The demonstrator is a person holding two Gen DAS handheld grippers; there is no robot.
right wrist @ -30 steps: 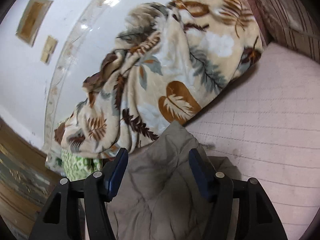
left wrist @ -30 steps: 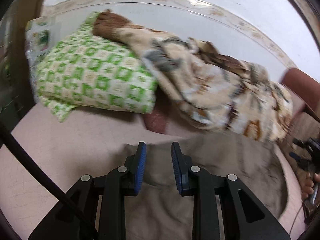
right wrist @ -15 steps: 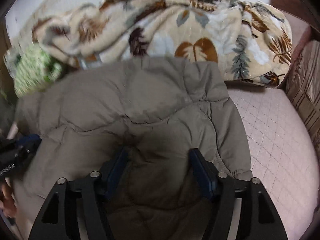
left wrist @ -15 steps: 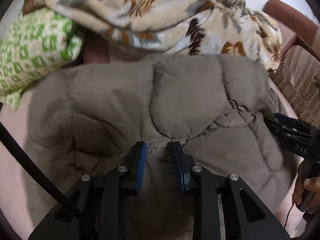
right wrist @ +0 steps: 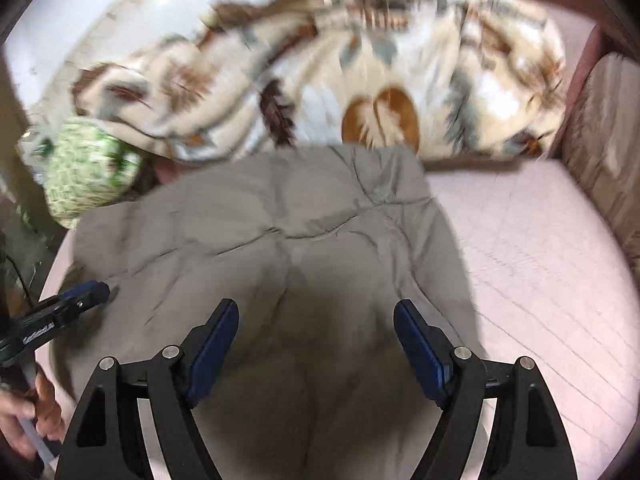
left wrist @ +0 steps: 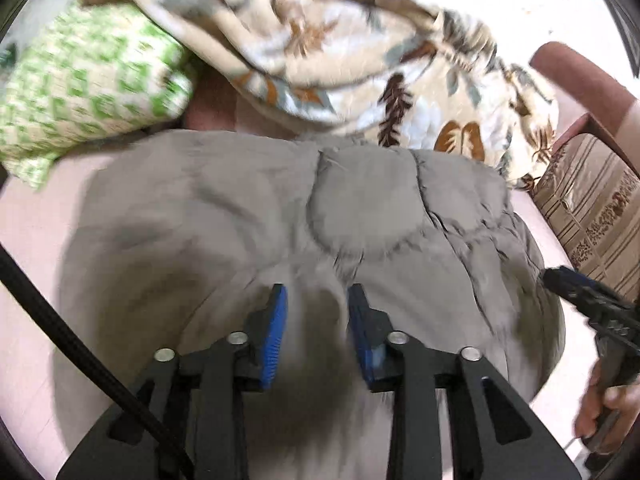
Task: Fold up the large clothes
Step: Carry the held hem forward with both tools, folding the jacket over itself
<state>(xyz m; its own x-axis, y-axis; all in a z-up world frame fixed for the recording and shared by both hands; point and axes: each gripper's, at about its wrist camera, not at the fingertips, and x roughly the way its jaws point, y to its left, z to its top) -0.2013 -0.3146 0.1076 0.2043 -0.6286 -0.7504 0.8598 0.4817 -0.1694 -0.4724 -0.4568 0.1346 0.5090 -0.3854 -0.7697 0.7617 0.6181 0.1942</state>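
The padded grey jacket [left wrist: 280,216] lies spread flat on the pink bed [right wrist: 540,248], filling the near middle of both wrist views. Over it hang both pairs of tongs, pointing steeply down at the quilted cloth.

The left tongs [left wrist: 316,316] have their blue pads a modest way apart and are opening; grey fabric shows in the gap between them, but the pads do not press on it, so nothing is gripped. The right tongs [right wrist: 316,332] stand much wider and are opening too, released, with the jacket's shadowed near part lying below and between the pads, untouched by them.

In the left wrist view the right tongs also show at the right edge, over the jacket's right border, held by the person's right hand [left wrist: 608,404]. In the right wrist view the left tongs reach in from the left edge over the jacket's left border, with the left hand [right wrist: 28,416] below them.

Beyond the jacket's far edge a crumpled leaf-print blanket [left wrist: 360,60] stretches across the bed, touching or just overlapping that edge. At the far left sits a green-and-white patterned pillow [left wrist: 80,92], partly under the blanket. To the right, a striped brown cushion [left wrist: 592,200] borders the bed. A black cable [left wrist: 60,320] crosses the near left of the left wrist view.
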